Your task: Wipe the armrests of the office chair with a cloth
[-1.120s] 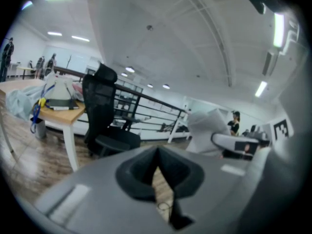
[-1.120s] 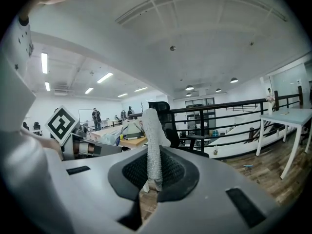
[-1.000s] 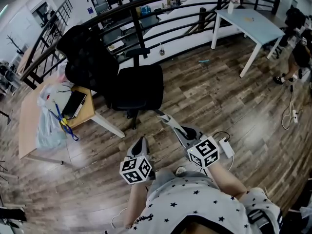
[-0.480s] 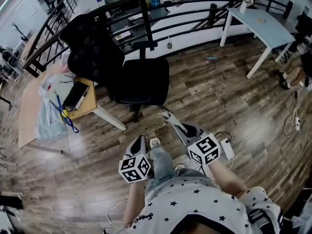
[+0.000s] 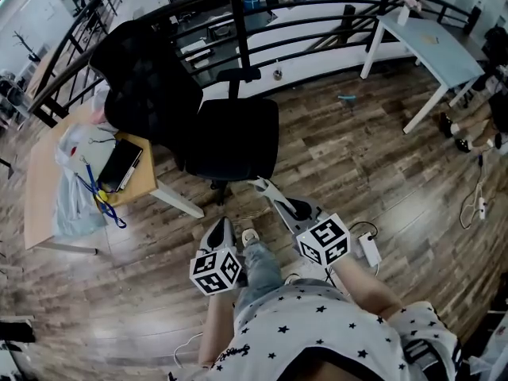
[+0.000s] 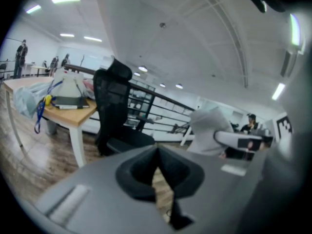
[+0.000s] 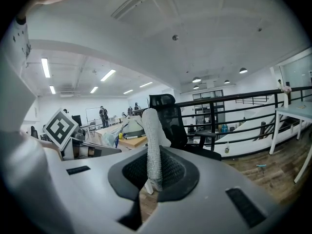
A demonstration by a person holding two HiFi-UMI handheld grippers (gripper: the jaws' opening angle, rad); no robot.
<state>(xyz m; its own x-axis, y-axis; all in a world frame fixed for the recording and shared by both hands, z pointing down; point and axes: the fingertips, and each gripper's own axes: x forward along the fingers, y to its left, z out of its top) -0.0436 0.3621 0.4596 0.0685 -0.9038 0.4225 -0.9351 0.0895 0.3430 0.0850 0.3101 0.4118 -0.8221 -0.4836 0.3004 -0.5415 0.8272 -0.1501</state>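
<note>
Right hand-held gripper (image 7: 153,155) clamps a grey cloth (image 7: 150,130). Left hand-held gripper (image 6: 157,152): jaws together, empty. Black office chair (image 5: 230,137) stands ahead.

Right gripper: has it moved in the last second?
Yes, slightly: the right gripper has edged toward the office chair, away from the white power strip.

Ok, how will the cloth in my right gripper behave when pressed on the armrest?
The cloth stands upright out of the right gripper, so folded it probably holds some shape, yet should bend under pressure. Its knobbly weave likely grips rather than slides.
</note>
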